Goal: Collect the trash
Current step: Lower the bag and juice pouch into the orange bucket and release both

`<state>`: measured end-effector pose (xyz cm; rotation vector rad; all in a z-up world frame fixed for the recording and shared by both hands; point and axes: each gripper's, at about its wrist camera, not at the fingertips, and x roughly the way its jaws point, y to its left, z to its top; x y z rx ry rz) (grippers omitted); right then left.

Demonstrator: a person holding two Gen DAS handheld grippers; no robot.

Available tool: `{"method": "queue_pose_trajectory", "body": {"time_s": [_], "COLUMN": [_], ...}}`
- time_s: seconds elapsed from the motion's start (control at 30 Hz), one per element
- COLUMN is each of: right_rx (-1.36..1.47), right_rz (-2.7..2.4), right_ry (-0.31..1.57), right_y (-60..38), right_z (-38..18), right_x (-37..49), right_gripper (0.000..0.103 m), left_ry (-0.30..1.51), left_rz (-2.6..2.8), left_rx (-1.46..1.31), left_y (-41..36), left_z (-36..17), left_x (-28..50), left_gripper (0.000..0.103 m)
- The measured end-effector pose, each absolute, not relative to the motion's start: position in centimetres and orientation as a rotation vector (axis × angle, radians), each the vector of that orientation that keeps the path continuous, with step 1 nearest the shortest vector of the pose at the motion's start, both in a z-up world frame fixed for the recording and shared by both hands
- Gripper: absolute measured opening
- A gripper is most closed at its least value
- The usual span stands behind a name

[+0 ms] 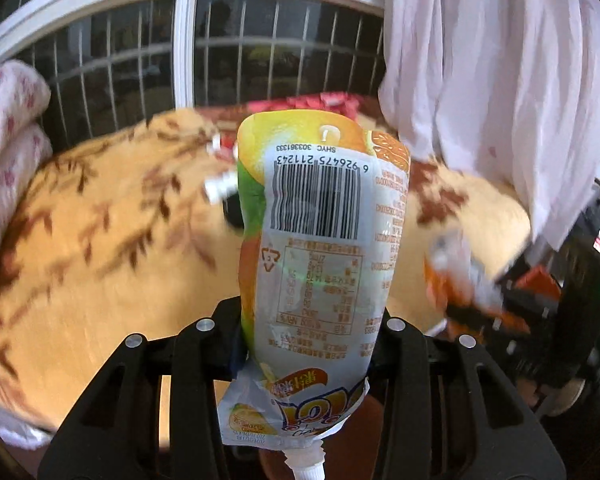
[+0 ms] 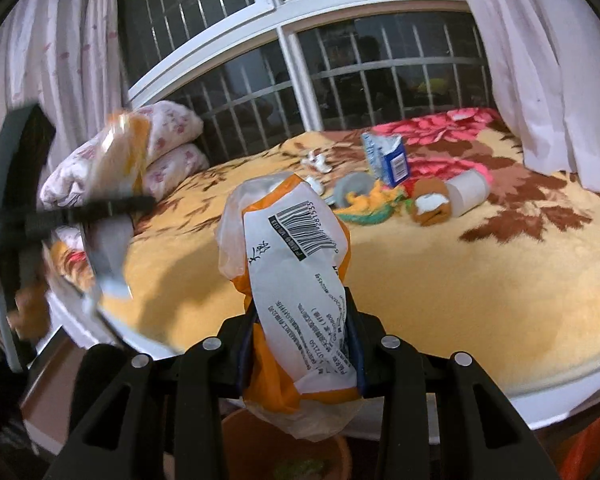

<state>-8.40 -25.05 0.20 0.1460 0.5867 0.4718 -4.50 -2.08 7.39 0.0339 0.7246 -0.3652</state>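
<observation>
My left gripper (image 1: 306, 332) is shut on an orange juice pouch (image 1: 320, 240), barcode facing the camera, spout pointing down, held above the bed's edge. My right gripper (image 2: 302, 344) is shut on an orange and white plastic wrapper (image 2: 292, 272), also held near the bed's edge. Each gripper shows blurred in the other view: the right one with its wrapper (image 1: 472, 280), the left one with its pouch (image 2: 112, 184). More trash lies far on the bed: a blue and white carton (image 2: 388, 158), a white paper cup (image 2: 470, 192), a brown wrapper (image 2: 430, 202), white scraps (image 2: 318, 162).
The bed has a yellow blanket with brown and red flowers (image 2: 460, 280). Folded pink-flowered bedding (image 2: 156, 148) lies at its left. A barred window (image 2: 340, 80) and pale curtains (image 2: 540, 60) stand behind. A round brown container (image 2: 268, 448) sits below my right gripper.
</observation>
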Motion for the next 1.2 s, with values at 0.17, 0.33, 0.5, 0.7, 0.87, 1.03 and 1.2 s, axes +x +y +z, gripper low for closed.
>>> {"method": "queue_pose_trajectory", "body": {"time_s": [0.17,0.33,0.5,0.7,0.87,1.03,1.2], "right_rx": [0.175,0.105,0.069,0.026,-0.051,-0.079,-0.072], "right_rz": [0.492,0.472,0.438,0.41,0.393,0.394,0.39], "right_ry": [0.707,0.835,1.032,1.186,1.298,1.378,1.413], "right_y": [-24.6,-23.0,-21.2,-19.0,-17.2,-16.7,-16.7], "right_z": [-0.6,-3.7,-8.6,-14.0,-18.7,-21.5,-22.6], "right_x": [-11.2,-13.8,-13.4,-11.2,-9.7,-9.3,-9.1], "right_gripper": [0.037,0.037,0.037,0.037,0.037,0.038,0.041], "left_ry": [0.801,0.927,1.121,1.289,1.36,1.394,1.403], "left_rz": [-0.403,-0.408,-0.369,-0.334,-0.311,-0.308,-0.31], "left_rx": [0.048,0.031,-0.016,-0.037,-0.02,-0.01,-0.013], "left_y": [-1.9,-1.7,-1.7,-2.1,-2.7,-2.8,-3.7], "left_z": [3.0,-2.7,-9.8,-15.5,-18.4,-19.7,-19.7], "left_x": [-9.2,-11.4,-10.6,-8.2,-6.8,-6.3,-5.7], "left_gripper": [0.04,0.04,0.04,0.04,0.04,0.04,0.04]}}
